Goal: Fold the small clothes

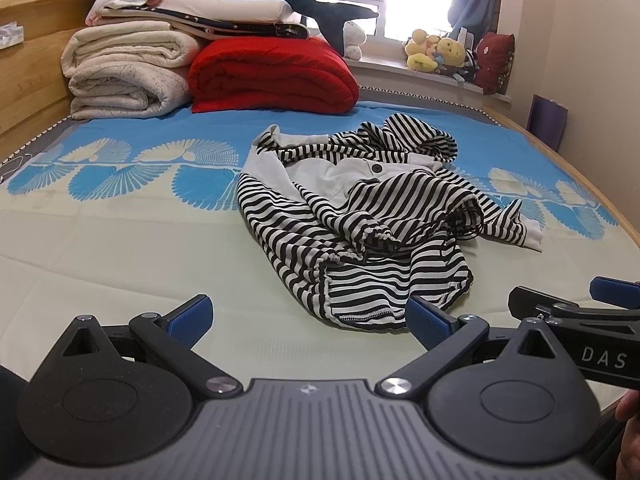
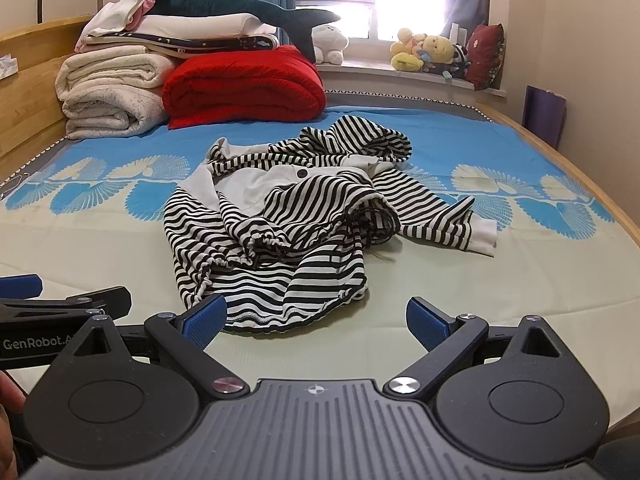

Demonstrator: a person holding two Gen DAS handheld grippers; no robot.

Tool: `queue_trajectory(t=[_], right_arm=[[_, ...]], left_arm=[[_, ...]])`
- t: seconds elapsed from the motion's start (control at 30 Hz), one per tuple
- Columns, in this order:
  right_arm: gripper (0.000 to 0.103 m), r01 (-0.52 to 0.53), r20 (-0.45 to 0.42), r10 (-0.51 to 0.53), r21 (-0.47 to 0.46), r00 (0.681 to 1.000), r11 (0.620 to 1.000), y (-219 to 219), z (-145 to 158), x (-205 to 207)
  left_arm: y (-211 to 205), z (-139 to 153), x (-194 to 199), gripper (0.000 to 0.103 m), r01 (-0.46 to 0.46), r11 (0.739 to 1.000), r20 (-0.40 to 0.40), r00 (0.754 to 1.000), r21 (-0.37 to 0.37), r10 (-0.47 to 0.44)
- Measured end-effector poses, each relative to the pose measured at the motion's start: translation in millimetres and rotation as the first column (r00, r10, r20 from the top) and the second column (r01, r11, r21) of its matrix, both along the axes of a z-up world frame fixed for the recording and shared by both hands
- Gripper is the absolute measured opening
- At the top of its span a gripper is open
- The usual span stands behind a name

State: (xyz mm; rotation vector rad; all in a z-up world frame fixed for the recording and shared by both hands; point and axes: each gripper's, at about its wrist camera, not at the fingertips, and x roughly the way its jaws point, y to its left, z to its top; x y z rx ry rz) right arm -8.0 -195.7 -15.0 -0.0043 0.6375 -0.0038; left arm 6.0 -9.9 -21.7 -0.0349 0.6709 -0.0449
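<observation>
Your left gripper (image 1: 310,316) hangs with its blue-padded jaws spread wide and nothing between them, low over the pale green bedsheet (image 1: 120,248). In the left wrist view, the crumpled black-and-white striped hooded garment (image 1: 360,220) lies in a heap just ahead, its stitched hem touching or nearly touching your right-hand pad. One striped sleeve with a white cuff (image 1: 516,224) trails off to the right, and the hood (image 1: 416,136) bunches at the far side. Beyond it sits a folded red quilt (image 1: 272,76) beside rolled cream blankets (image 1: 124,76) (well clear of your work).

From the right wrist view, your right gripper (image 2: 316,316) is likewise agape and empty, with the striped garment (image 2: 276,232) ahead and a little left of centre. Its hem lies just past your left pad, and the left gripper's body shows at the frame's left edge.

Judging by the heap, folding has not begun: you are at the approach, before any grasp. The next move likely calls for pinching two separated points on the hem or shoulders and spreading the cloth flat. Watch the gathered drawstring (image 2: 260,244), which could snag.
</observation>
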Motion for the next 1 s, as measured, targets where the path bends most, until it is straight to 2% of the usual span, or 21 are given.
queue_trajectory(t=[0.33,0.43,0.53,0.6,0.63,0.7,0.73,0.77,0.83,0.9,1.0], right_arm=[[0.096,0.000,0.003,0.000,0.001,1.000,1.000,-0.6,0.4,0.0],[0.096,0.003,0.015,-0.003,0.001,1.000,1.000,-1.8,2.9,-0.2],[0.084,0.051,0.079,-0.052,0.012,0.995,0.999,-10.9,12.9,-3.8],[0.066,0.085,0.130,-0.089,0.036,0.988,0.996,-23.3,22.8,-4.4],[0.063,0.087,0.152,-0.094,0.048,0.984,0.995,-30.3,28.1,-3.5],[0.057,0.088,0.199,-0.098,0.059,0.975,0.994,-47.3,40.3,1.4],[0.057,0.085,0.221,-0.097,0.060,0.971,0.995,-54.9,45.6,5.2],[0.057,0.072,0.241,-0.085,0.063,0.967,0.995,-64.0,50.8,11.6],[0.057,0.056,0.251,-0.065,0.043,0.966,0.997,-80.9,56.0,29.8],[0.057,0.068,0.248,-0.067,0.006,0.966,0.998,-95.2,55.1,50.5],[0.057,0.109,0.192,-0.105,-0.007,0.976,0.994,-119.4,39.0,78.5]], left_arm=[[0.2,-1.8,0.0,0.102,0.000,1.000,0.001,1.000,0.001,0.000],[1.7,0.9,-1.7,0.102,0.006,1.000,0.025,1.000,-0.001,-0.006],[2.7,11.8,-3.5,0.101,0.004,1.000,0.071,0.997,0.011,-0.005],[5.8,20.4,2.1,0.090,0.012,0.999,0.067,0.998,0.036,-0.014],[8.3,25.3,7.1,0.086,0.029,0.998,0.068,0.997,0.047,-0.032],[12.3,35.2,19.8,0.065,0.075,0.995,0.070,0.994,0.059,-0.079],[13.7,40.2,27.8,0.059,0.105,0.992,0.071,0.991,0.064,-0.110],[14.0,45.0,37.0,0.046,0.146,0.987,0.073,0.986,0.072,-0.151],[13.0,49.7,57.3,0.040,0.210,0.972,0.092,0.971,0.108,-0.221],[12.1,44.4,77.2,0.028,0.248,0.958,0.103,0.959,0.144,-0.264],[8.5,16.1,120.0,0.028,0.281,0.946,0.023,0.957,0.163,-0.288]])
